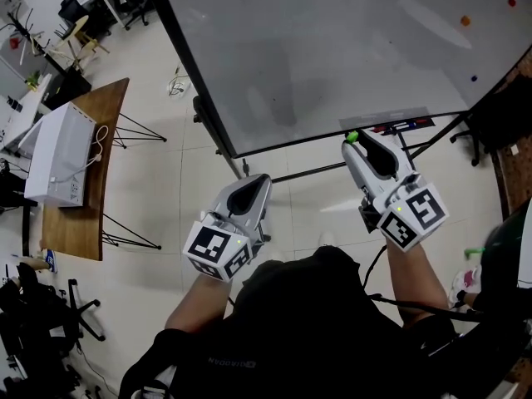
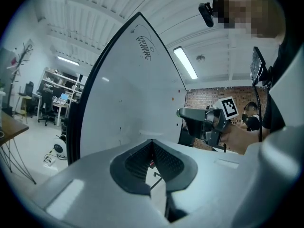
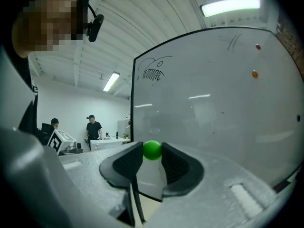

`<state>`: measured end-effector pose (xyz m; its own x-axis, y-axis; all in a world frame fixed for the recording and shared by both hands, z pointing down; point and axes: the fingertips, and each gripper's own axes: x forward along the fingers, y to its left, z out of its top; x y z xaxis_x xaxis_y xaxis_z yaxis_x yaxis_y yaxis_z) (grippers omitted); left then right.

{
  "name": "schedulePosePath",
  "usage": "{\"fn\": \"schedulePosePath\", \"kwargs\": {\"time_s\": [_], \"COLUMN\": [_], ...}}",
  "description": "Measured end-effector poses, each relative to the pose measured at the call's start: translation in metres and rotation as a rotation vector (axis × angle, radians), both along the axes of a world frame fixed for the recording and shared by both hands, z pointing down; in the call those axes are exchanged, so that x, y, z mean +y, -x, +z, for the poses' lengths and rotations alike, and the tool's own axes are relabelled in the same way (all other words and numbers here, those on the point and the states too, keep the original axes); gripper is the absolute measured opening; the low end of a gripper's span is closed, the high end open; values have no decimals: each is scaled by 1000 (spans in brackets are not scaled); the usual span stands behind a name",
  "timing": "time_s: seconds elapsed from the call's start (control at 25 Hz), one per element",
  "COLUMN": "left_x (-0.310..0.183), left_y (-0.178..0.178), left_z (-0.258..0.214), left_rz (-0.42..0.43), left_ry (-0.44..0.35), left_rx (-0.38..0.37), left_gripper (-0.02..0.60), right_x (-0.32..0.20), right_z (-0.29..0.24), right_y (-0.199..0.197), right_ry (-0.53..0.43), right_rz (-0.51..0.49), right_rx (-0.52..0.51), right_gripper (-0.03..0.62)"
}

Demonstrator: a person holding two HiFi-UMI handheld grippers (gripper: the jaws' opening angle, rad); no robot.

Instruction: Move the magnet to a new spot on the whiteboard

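Note:
A small green ball magnet [image 1: 352, 136] [image 3: 152, 150] sits pinched between the fingertips of my right gripper [image 1: 356, 140] [image 3: 152, 154], which is shut on it. The gripper holds it just in front of the lower edge of the big whiteboard [image 1: 332, 48] [image 3: 213, 113], and the magnet looks a little off the surface. My left gripper [image 1: 259, 183] [image 2: 152, 141] hangs lower and to the left, short of the board's bottom corner. Its pads meet at the tip with nothing between them. From the left gripper view I see the right gripper [image 2: 183, 112] off to the right.
An orange magnet [image 1: 465, 21] [image 3: 255, 73], a red one [image 1: 511, 2] [image 3: 258, 47] and a dark one [image 1: 474, 79] sit on the board's right side. Markers lie in the tray [image 1: 399, 125]. A wooden table [image 1: 83, 214] with a white box [image 1: 58, 152] stands at left. Two people [image 3: 93, 127] stand far off.

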<state>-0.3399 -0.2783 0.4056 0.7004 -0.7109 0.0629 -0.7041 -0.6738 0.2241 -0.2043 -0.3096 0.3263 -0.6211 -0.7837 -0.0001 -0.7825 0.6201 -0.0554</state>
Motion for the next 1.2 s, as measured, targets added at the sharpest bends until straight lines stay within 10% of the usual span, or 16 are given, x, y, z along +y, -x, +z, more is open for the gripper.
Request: {"fn": "schedulePosePath", "kwargs": {"time_s": [1.2], "left_x": [8], "left_y": [-56], "left_z": [-24], "left_rz": [-99], "left_ry": [-25], "left_rx": [-17], "left_gripper": [17], "right_x": [25], "right_z": [31], "right_y": [-38], "right_ry": [31], "right_rz": [-147], "right_rx": [17], "right_gripper": [110]}}
